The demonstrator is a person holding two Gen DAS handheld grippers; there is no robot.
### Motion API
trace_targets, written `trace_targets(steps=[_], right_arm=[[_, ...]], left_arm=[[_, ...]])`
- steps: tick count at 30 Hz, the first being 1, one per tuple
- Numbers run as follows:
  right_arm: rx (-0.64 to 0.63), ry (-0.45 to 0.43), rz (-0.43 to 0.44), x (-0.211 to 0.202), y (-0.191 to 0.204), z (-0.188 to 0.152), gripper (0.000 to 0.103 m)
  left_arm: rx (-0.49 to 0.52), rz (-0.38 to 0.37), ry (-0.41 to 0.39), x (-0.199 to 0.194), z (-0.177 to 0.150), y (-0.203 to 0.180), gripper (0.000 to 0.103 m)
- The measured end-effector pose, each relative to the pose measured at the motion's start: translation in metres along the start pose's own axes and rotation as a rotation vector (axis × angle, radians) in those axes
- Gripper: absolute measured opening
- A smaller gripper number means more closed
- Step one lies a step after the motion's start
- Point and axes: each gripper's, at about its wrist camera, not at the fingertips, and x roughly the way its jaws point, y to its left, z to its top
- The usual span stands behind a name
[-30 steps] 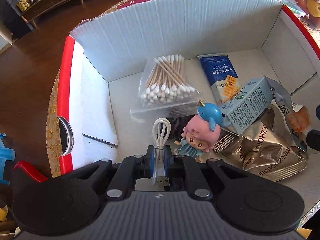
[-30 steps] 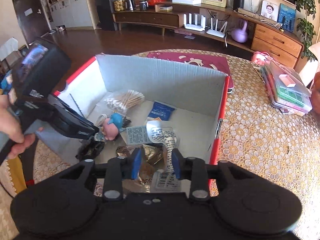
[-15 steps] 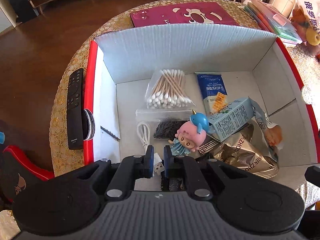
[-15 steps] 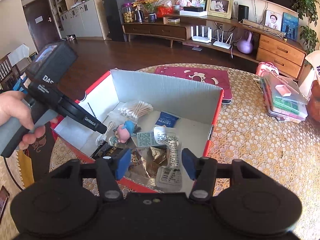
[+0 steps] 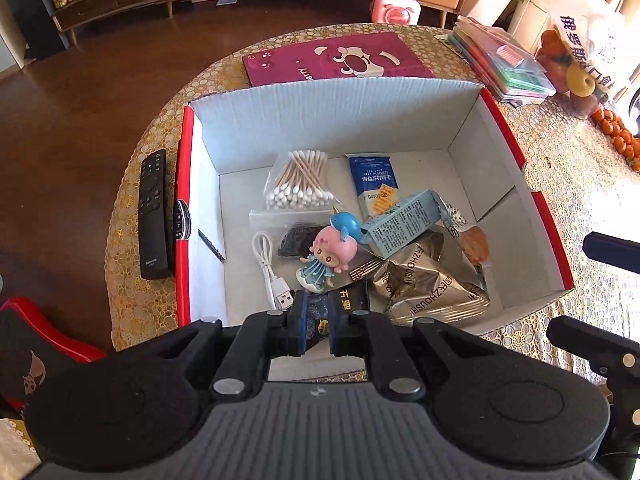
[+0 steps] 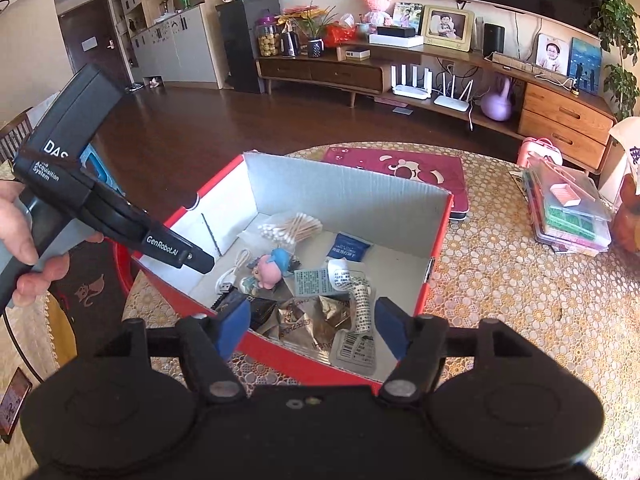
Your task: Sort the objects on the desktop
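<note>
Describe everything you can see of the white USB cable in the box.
The white USB cable lies loose on the box floor, left of the doll figurine. It is looped back on itself, round end toward the far wall, its metal plug nearest the left gripper, whose fingers sit slightly apart, not gripping it.

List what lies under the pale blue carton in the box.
The carton rests on gold snack bags, overlapping the blue packet and touching the doll. Anything beneath them is hidden.

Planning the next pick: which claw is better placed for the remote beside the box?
Left, probably. The remote lies outside the box, along its left wall, nearest the left claw, which looks empty. The right claw, open too, hovers further right.
</note>
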Motion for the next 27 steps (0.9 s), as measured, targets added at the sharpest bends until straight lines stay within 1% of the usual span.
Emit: trace_targets(steps=[4,6,8,12,14,15,16,20,21,22,24,27], right_arm=[[-0.001,-0.01,0.003,-0.006,0.002,-0.001,0.068],[0.007,-0.008,0.005,-0.008,0.001,-0.001,0.07],[0.013,-0.011,0.002,-0.011,0.001,-0.003,0.071],[0.027,-0.022,0.003,-0.018,-0.001,-0.007,0.074],[0.033,-0.029,0.008,-0.022,-0.002,-0.009,0.076],[0.037,-0.035,0.009,-0.024,-0.002,-0.01,0.078],[0.042,-0.039,0.01,-0.026,-0.002,-0.012,0.079],[0.038,-0.056,0.006,-0.033,0.0,-0.017,0.083],[0.034,-0.061,0.007,-0.035,0.001,-0.018,0.085],[0.031,-0.066,0.013,-0.037,0.001,-0.019,0.086],[0.027,-0.073,0.017,-0.039,0.002,-0.021,0.093],[0.024,-0.093,0.012,-0.044,0.004,-0.023,0.1]], left_arm=[[-0.011,-0.028,-0.02,-0.013,-0.007,-0.002,0.01],[-0.016,-0.033,-0.032,-0.019,-0.01,-0.004,0.014],[-0.015,-0.034,-0.045,-0.025,-0.014,-0.007,0.024],[-0.005,-0.018,-0.081,-0.037,-0.023,-0.012,0.037],[-0.007,-0.017,-0.103,-0.043,-0.028,-0.014,0.072],[-0.006,-0.018,-0.114,-0.046,-0.03,-0.015,0.076],[-0.004,-0.011,-0.123,-0.049,-0.033,-0.016,0.078],[-0.007,-0.001,-0.142,-0.056,-0.041,-0.02,0.078],[-0.006,0.004,-0.144,-0.058,-0.044,-0.021,0.079],[-0.003,0.008,-0.148,-0.059,-0.046,-0.022,0.082],[0.002,0.015,-0.161,-0.061,-0.05,-0.025,0.085],[0.015,0.021,-0.177,-0.063,-0.056,-0.03,0.085]])
